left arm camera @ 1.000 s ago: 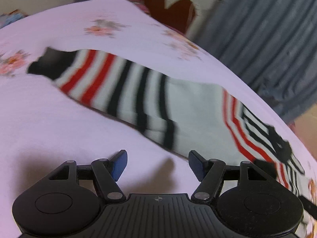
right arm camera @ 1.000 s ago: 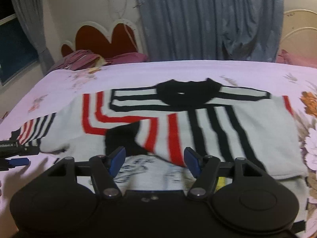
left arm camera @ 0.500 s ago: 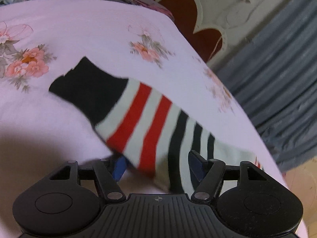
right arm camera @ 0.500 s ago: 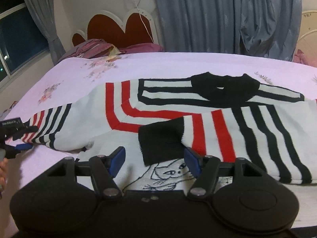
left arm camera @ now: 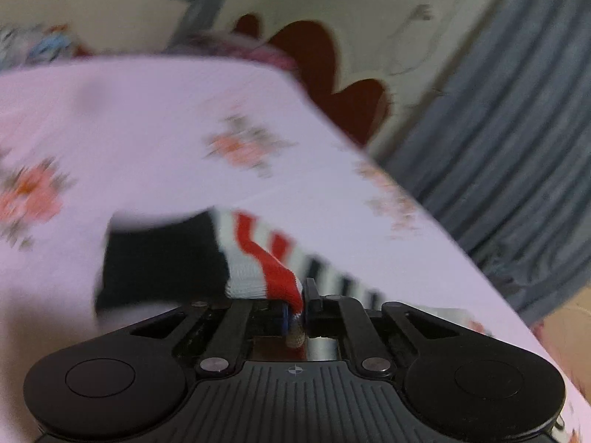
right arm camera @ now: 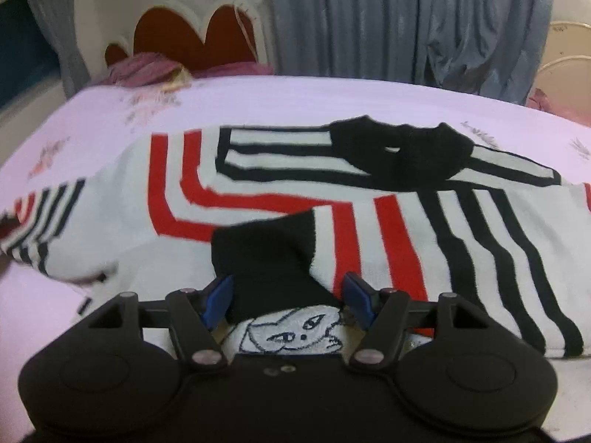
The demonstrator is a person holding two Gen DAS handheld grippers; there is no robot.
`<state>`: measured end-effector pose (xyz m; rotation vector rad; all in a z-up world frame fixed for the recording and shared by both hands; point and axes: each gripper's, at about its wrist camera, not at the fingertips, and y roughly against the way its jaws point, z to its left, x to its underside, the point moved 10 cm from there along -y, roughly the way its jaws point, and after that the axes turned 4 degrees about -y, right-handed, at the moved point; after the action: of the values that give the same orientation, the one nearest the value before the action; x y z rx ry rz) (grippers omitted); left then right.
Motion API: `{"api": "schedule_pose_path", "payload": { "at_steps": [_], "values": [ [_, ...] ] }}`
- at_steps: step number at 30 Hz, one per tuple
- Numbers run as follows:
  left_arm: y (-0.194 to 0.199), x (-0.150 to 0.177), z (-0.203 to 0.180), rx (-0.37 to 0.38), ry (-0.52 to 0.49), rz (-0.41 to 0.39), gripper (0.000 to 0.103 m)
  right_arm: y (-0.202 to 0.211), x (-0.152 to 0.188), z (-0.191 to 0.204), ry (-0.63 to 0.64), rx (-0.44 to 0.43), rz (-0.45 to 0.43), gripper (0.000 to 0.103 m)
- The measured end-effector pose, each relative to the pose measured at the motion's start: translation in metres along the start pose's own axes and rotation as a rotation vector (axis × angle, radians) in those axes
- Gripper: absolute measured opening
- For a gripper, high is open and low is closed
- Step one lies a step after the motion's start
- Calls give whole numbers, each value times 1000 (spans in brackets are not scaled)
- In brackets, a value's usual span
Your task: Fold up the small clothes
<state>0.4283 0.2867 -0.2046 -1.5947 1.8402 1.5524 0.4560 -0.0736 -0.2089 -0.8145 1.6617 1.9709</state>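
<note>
A white knit sweater [right arm camera: 369,199] with red and black stripes and a black collar [right arm camera: 399,155] lies flat on the pink floral bedsheet [right arm camera: 258,99]. One sleeve is folded across its front. That sleeve's black cuff [right arm camera: 266,254] sits between the fingers of my right gripper [right arm camera: 288,291], whose jaws are opening and do not press on it. A cat drawing [right arm camera: 295,332] shows just below the cuff. The other sleeve [left arm camera: 258,254] stretches out to the side, and my left gripper [left arm camera: 295,295] is shut on it at a red stripe beside its black cuff [left arm camera: 159,258].
A red scalloped headboard [right arm camera: 192,37] and grey curtains [right arm camera: 406,18] stand behind the bed. A bundle of pink cloth [right arm camera: 147,70] lies at the head end. Bare pink sheet [left arm camera: 147,129] spreads beyond the outstretched sleeve.
My left gripper slid along the sleeve towards its cuff and shut on the striped part. My right gripper came down and forward until the folded sleeve's black cuff lay between its fingers.
</note>
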Motion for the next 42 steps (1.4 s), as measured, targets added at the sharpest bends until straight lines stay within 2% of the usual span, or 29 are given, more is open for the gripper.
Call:
{"api": "schedule_pose_path", "payload": {
  "at_steps": [4, 8, 12, 15, 17, 19, 21, 22, 23, 24, 26, 29, 36, 42],
  "values": [
    [19, -2, -79, 149, -147, -14, 7, 12, -9, -3, -45, -27, -28, 65],
    [29, 29, -170, 333, -264, 53, 7, 29, -15, -20, -79, -18, -59, 65],
    [29, 90, -252, 481, -384, 171, 7, 48, -12, -51, -130, 10, -79, 65],
    [26, 146, -290, 527, -512, 269, 7, 60, -6, -77, -160, 48, -89, 65],
    [21, 179, -301, 508, -595, 343, 7, 65, 0, -92, -179, 66, -83, 65],
    [18, 199, -304, 478, -691, 370, 11, 70, 4, -101, -192, 71, -83, 65],
    [20, 199, -305, 479, -711, 361, 31, 75, 6, -106, -200, 74, -89, 65],
    [21, 197, -306, 479, -708, 368, 56, 77, 6, -107, -205, 68, -93, 66],
    [23, 194, -306, 471, -707, 366, 76, 79, 6, -106, -209, 60, -97, 66],
    [25, 190, -307, 462, -710, 352, 79, 80, 5, -105, -209, 54, -101, 66],
    [33, 187, -302, 444, -724, 320, 79, 80, 0, -99, -199, 41, -108, 67],
    [36, 178, -291, 417, -711, 325, 79, 79, -7, -88, -175, 18, -115, 67],
    [45, 145, -233, 289, -728, 249, 79, 66, -16, -48, -77, -30, -104, 67],
    [40, 116, -170, 158, -618, 229, 79, 43, -16, -1, 51, -66, -81, 67]
  ]
}}
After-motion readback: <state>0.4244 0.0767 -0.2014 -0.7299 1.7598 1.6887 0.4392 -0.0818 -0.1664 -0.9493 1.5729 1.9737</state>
